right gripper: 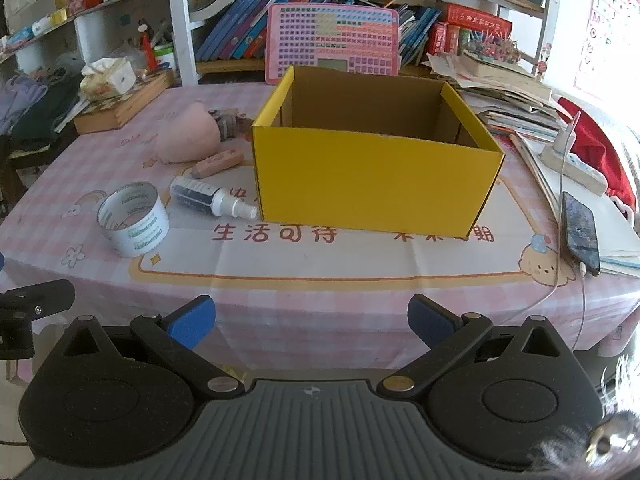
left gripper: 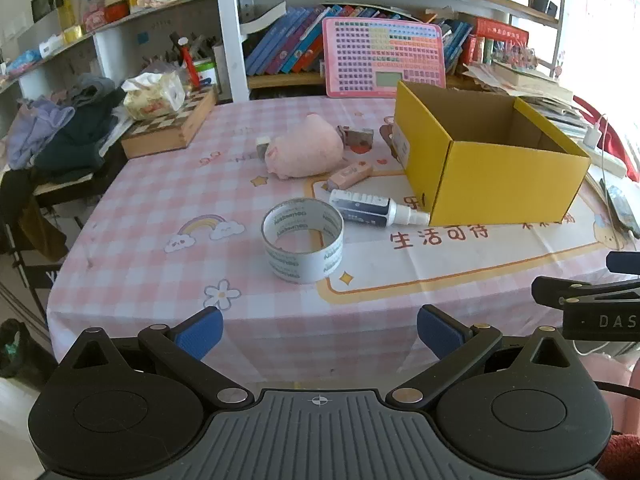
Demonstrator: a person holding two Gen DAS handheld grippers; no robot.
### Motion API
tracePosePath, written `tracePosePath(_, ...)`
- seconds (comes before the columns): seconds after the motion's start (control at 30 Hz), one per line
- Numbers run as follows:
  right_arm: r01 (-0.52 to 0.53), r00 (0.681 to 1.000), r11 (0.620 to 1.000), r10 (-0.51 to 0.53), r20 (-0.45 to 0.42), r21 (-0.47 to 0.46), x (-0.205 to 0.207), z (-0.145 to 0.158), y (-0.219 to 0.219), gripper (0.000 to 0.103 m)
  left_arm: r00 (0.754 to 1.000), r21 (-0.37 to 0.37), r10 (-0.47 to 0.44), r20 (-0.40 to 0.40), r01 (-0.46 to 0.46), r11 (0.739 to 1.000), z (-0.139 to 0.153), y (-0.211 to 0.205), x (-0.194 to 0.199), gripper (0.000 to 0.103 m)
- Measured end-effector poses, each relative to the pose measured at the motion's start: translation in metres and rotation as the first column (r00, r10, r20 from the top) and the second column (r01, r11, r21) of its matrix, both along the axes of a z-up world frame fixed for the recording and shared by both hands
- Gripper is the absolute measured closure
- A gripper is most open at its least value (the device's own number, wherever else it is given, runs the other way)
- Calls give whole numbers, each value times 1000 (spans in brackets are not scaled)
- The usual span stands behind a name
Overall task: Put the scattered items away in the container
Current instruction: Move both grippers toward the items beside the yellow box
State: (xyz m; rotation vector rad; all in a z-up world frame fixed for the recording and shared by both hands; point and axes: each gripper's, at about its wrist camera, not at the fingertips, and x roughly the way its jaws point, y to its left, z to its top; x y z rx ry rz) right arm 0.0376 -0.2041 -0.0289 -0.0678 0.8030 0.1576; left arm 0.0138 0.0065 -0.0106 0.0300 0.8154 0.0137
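An open yellow cardboard box [left gripper: 492, 176] [right gripper: 372, 176] stands on the pink checked tablecloth, and nothing shows inside it. To its left lie a roll of clear tape [left gripper: 303, 239] [right gripper: 134, 219], a dark spray bottle with a white nozzle [left gripper: 372, 209] [right gripper: 208, 197], a pink pencil-shaped case [left gripper: 351, 174] [right gripper: 218, 163], a pink plush toy [left gripper: 304, 147] [right gripper: 190, 138] and a small grey object [left gripper: 357, 137] [right gripper: 226, 120]. My left gripper [left gripper: 320, 334] hangs open over the table's near edge, short of the tape. My right gripper [right gripper: 312, 324] hangs open before the box. Both hold nothing.
A wooden chessboard box [left gripper: 170, 128] with a tissue pack sits at the back left. A pink keyboard toy [left gripper: 384, 58] leans on bookshelves behind. Papers, a power strip [right gripper: 572, 164] and a phone [right gripper: 580, 232] on a cable crowd the right side. Clothes are piled far left.
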Motion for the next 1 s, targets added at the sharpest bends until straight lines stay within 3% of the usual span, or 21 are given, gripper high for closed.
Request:
tracePosePath(0.8,-27,1000,1000,27,8,14,2,4,-1,0,1000,-24,10,-12,-10,1000,1,1,3,0)
tracePosePath(1.0,-54,997,998,55,61,-9,11,6,-5,0,999,-7,31,-9,-31,999,2,-5,9,0)
